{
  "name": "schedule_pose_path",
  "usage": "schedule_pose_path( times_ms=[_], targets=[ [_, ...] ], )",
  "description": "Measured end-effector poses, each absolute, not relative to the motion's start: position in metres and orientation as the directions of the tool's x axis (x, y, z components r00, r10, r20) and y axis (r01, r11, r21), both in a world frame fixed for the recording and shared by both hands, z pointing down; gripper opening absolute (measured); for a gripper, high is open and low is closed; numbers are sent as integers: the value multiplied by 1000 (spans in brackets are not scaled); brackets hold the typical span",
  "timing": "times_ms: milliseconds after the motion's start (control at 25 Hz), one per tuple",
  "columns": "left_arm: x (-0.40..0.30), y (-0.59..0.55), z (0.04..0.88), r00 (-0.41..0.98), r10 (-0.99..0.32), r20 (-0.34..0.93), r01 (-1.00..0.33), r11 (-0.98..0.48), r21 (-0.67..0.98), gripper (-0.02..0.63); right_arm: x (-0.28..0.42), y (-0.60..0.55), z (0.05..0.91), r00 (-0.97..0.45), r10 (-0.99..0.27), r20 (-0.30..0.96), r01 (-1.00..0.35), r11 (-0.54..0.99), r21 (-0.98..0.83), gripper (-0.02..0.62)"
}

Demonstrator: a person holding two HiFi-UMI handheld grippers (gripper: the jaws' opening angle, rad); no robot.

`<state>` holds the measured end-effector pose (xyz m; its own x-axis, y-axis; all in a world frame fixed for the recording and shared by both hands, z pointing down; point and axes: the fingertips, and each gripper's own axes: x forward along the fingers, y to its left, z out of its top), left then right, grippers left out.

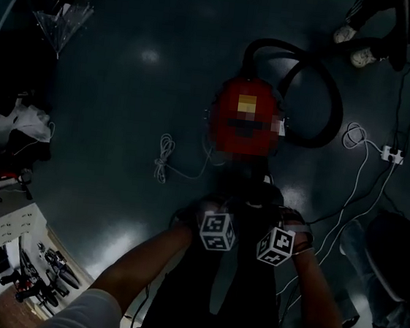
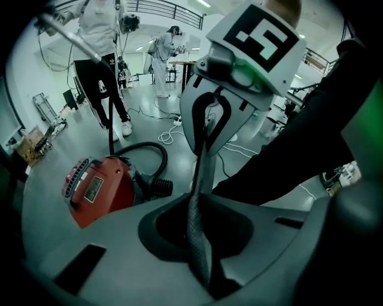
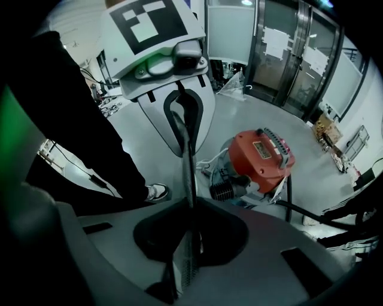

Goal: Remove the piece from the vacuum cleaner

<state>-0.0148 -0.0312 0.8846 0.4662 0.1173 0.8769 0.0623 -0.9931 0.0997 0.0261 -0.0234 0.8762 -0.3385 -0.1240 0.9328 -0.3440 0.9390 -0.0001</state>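
Note:
The red vacuum cleaner (image 1: pixel 245 120) sits on the dark floor ahead of me, its black hose (image 1: pixel 323 99) curling off to the right. In the left gripper view the vacuum cleaner (image 2: pixel 99 188) lies low at the left, its ribbed hose socket (image 2: pixel 158 186) pointing right. The right gripper view has the vacuum cleaner (image 3: pixel 263 158) at right of centre. My left gripper (image 2: pixel 203 155) and right gripper (image 3: pixel 187 149) face each other tip to tip at waist height, well short of the vacuum. Both are shut with nothing between the pads. Their marker cubes (image 1: pixel 216 231) (image 1: pixel 275 246) sit side by side.
A white cord (image 1: pixel 165 159) lies coiled left of the vacuum, and a power strip (image 1: pixel 391 153) with cables lies at the right. Someone's shoes (image 1: pixel 354 48) are beyond the hose. People (image 2: pixel 102 60) stand further back. A clear umbrella (image 1: pixel 63 22) lies at the far left.

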Motion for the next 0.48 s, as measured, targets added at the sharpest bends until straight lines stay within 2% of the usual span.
schedule_pose_path(
  times_ms=[480],
  targets=[
    [-37, 6, 696, 484, 121, 867, 40, -992, 116, 31, 3, 12, 685, -415, -153, 897, -388, 921, -22, 43]
  ],
)
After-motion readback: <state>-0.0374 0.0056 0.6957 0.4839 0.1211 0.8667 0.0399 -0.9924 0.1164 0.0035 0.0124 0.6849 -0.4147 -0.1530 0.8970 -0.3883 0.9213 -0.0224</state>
